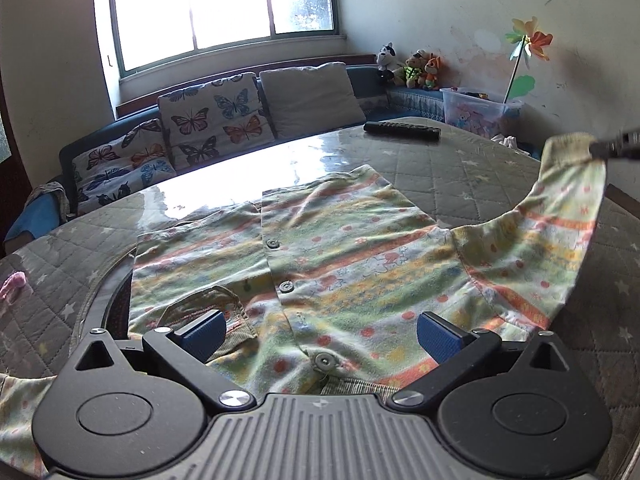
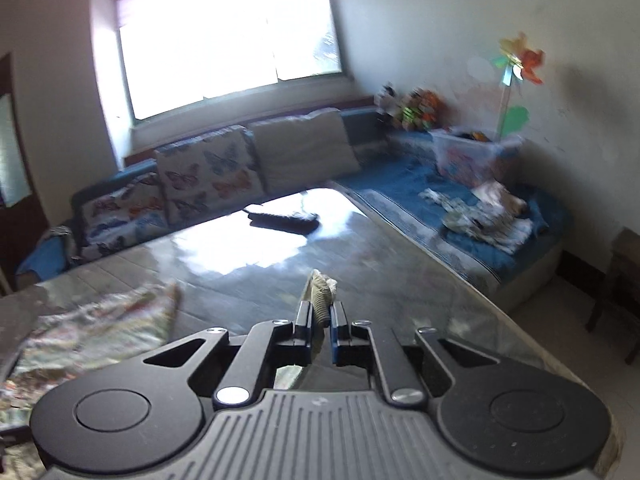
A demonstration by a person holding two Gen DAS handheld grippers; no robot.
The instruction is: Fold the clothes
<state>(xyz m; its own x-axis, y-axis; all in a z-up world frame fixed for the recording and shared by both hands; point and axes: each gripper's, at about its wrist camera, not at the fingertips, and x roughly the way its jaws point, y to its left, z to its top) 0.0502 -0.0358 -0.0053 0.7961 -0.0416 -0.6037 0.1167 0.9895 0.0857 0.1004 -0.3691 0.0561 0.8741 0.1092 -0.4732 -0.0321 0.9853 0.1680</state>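
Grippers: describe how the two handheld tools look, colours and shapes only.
Both look alike. The left gripper has a matte black body with a grey ribbed centre plate, two round black discs at its sides, black linkage arms with silver pivot screws, and blue textured pads. The right gripper shows the same black body, ribbed plate and silver screws. No cables, hands or sleeves show.

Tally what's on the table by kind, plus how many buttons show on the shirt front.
Garments: 1, the striped shirt, sleeve cuff pinched in the right gripper
Remotes: 1, the black remote
Pink scraps at the left edge: 1, too small to identify
Total on table: 3
Shirt buttons showing: 3
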